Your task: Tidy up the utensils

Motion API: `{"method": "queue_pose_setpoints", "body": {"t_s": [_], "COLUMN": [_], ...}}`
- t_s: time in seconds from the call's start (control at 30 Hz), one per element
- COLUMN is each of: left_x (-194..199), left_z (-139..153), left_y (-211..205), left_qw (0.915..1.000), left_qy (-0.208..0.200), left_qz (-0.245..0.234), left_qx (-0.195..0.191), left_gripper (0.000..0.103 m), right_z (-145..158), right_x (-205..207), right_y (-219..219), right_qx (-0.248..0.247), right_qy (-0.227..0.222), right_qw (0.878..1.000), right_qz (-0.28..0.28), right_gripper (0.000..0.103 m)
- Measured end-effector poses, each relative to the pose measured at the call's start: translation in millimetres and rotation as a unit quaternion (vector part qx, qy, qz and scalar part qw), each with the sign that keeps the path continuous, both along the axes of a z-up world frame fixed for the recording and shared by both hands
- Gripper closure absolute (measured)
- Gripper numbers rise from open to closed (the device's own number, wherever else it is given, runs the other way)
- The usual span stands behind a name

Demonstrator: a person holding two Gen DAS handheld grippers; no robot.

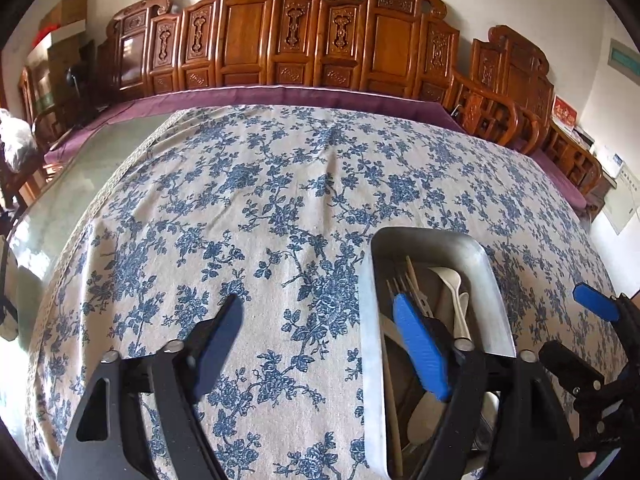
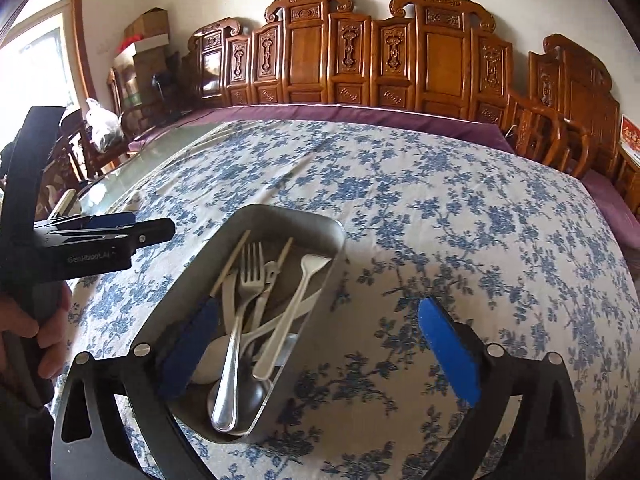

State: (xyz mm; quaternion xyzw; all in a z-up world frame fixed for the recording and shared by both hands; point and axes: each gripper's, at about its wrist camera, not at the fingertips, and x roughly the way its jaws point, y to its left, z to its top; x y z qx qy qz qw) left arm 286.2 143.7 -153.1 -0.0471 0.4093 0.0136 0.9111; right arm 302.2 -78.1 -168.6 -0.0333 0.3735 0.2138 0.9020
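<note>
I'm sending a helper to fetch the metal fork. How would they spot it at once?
On the blue-flowered tablecloth stands a grey metal tray of utensils. The metal fork lies on top of the pile, the only shiny steel fork among white plastic cutlery and wooden chopsticks.

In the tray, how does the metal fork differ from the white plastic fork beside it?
The metal fork is shiny steel; the white plastic fork is matte white. The metal fork lies nearer the middle of the metal tray, pointing almost straight toward its far end; the plastic fork lies toward the right wall, leaning right. The metal fork's handle end reaches closer to the tray's near end. Both lie tines away from the camera on top of other utensils.
</note>
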Motion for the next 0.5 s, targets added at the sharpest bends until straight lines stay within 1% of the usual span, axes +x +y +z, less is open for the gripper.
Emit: {"method": "queue_pose_setpoints", "body": {"t_s": [0.07,0.17,0.37,0.4,0.5], "left_x": [-3,-7,-19,-25,-41], "left_z": [4,9,16,18,22], "left_y": [-4,-12,-38,-45,-61], "left_qw": [0.9999,0.9998,0.9987,0.9981,0.9974], "left_qy": [-0.010,-0.017,-0.017,-0.021,-0.022], "left_qz": [-0.002,-0.007,-0.019,-0.021,-0.027], "left_qx": [0.002,0.010,0.045,0.054,0.062], "left_gripper": [0.014,0.008,0.008,0.008,0.008], "right_z": [1,3,11,12,18], "right_x": [-1,-5,-18,-21,-34], "right_y": [-4,-17,-41,-46,-60], "right_qx": [-0.001,0.002,0.011,0.011,0.010], "right_qy": [0.000,-0.003,-0.007,-0.009,-0.014], "right_qw": [1.000,1.000,0.999,0.999,0.999], "right_qz": [-0.004,-0.013,-0.030,-0.034,-0.043], "right_gripper": [0.003,0.003,0.003,0.003,0.003]}}
